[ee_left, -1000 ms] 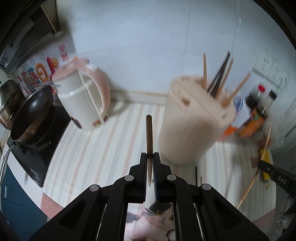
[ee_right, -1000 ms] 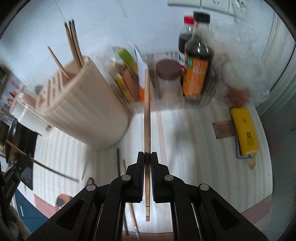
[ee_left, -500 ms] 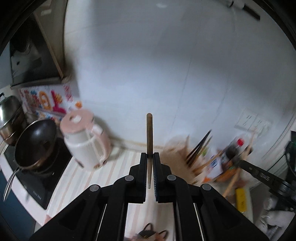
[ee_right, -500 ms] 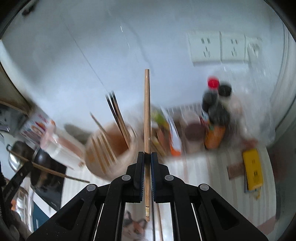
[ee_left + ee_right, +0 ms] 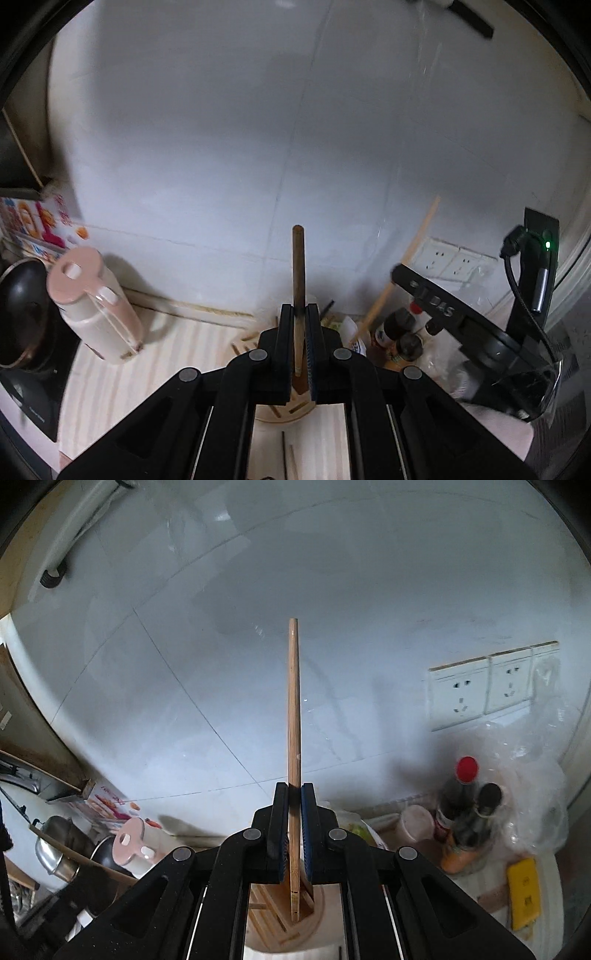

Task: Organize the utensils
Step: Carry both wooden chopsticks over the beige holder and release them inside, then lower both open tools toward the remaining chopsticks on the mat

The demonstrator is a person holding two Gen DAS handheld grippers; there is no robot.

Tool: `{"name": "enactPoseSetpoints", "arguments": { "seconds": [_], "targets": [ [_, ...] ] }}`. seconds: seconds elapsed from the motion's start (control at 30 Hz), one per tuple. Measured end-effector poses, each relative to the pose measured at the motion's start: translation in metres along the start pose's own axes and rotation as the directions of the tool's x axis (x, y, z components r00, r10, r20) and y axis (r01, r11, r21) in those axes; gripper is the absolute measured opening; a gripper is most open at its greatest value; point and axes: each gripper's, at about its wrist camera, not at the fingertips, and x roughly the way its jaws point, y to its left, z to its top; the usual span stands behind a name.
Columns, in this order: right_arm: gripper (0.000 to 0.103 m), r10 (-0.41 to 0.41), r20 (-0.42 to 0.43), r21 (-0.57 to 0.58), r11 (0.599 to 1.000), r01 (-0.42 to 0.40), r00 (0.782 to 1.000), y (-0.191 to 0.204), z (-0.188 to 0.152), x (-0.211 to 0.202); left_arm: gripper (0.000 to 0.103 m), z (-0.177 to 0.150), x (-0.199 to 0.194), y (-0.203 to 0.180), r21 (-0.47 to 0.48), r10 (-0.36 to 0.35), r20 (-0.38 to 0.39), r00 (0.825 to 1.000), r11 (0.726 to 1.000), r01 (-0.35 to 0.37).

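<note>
Pink kettle [image 5: 98,306], wall sockets [image 5: 491,686], blurry, perhaps sauce bottles [image 5: 465,812].

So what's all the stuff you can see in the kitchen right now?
Chopstick: one, dark brown, in the left gripper.
Chopstick: one, light wood, in the right gripper.
Holder: one, beige, below both grippers.
Kettle: one, pink and white, left counter.
Pan: one, black, far left.
Bottles: two, dark, right corner.
Sockets: three, white, wall.
Yellow phone: one, right counter.
Left gripper: black, shut.
Right gripper: black, shut.
</note>
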Motion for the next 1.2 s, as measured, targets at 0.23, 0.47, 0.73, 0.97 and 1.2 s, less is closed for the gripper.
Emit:
{"name": "enactPoseSetpoints", "arguments": {
  "seconds": [0.23, 0.47, 0.73, 0.97, 1.2],
  "targets": [
    [0.007, -0.005, -0.03, -0.033, 0.999, 0.004, 1.0, -0.001, -0.016, 0.037, 0.004, -0.007, 0.047, 0.006, -0.025, -0.021, -0.1, 0.995, 1.0, 0.018],
    [0.028, 0.04, -0.115, -0.031, 0.999, -0.044, 0.993, -0.011, -0.022, 0.044, 0.054, -0.005, 0.023, 0.006, -0.029, 0.017, -0.088, 0.996, 0.999, -0.019],
    [0.043, 0.02, -0.076, 0.013, 1.0, -0.019, 0.997, -0.039, -0.027, -0.019, 0.103, -0.03, -0.016, 0.04, -0.053, 0.125, -0.011, 0.992, 0.991, -0.125],
    [0.056, -0.092, -0.254, 0.048, 0.993, 0.108, 0.963, -0.082, -0.104, -0.016, 0.103, -0.108, 0.019, 0.076, -0.001, 0.317, -0.142, 0.938, 0.947, -0.32],
    [0.063, -0.161, -0.559, 0.0, 0.981, 0.194, 0.814, -0.115, -0.222, 0.051, 0.103, -0.204, 0.092, 0.11, 0.087, 0.423, -0.357, 0.833, 0.903, -0.422]
  ]
}}
